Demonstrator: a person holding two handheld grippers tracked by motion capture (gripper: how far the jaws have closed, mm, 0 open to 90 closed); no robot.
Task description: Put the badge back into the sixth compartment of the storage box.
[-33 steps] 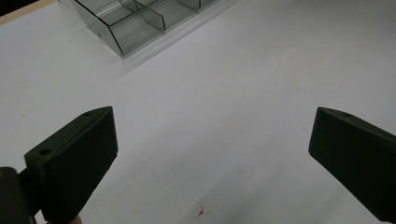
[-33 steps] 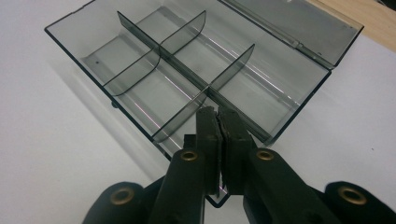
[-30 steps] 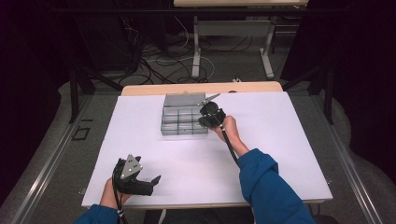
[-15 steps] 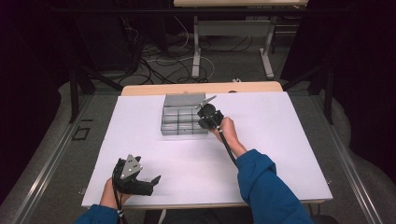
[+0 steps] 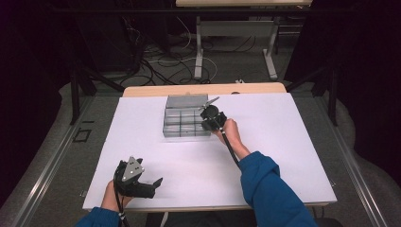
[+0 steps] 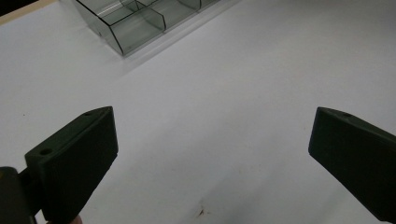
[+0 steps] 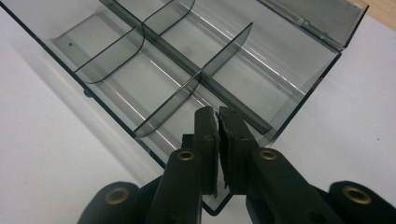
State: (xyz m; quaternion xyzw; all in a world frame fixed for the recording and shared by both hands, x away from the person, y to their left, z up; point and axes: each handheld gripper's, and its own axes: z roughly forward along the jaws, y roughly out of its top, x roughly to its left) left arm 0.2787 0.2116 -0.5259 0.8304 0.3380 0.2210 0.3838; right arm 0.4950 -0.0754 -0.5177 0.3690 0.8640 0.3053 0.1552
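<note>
Right tongs (image 7: 217, 116) pressed almost together, nothing seen between, tips low in the near corner cell of the clear divider box (image 5: 187, 124) at mid-table, same spot as a second ago; left tongs (image 5: 152, 183) wide and idle near the table's front edge; likely poised for a pick.

The clear compartment box (image 5: 184, 122) is standing as the one obstacle on the white table (image 5: 293, 142), near its far edge at the middle. Its upright dividers (image 7: 187, 65) are splitting the inside into narrow bays. The right gripper (image 5: 206, 124) is occupying the box's near right corner. Wide bare surface is lying open toward the near, left and right edges.
</note>
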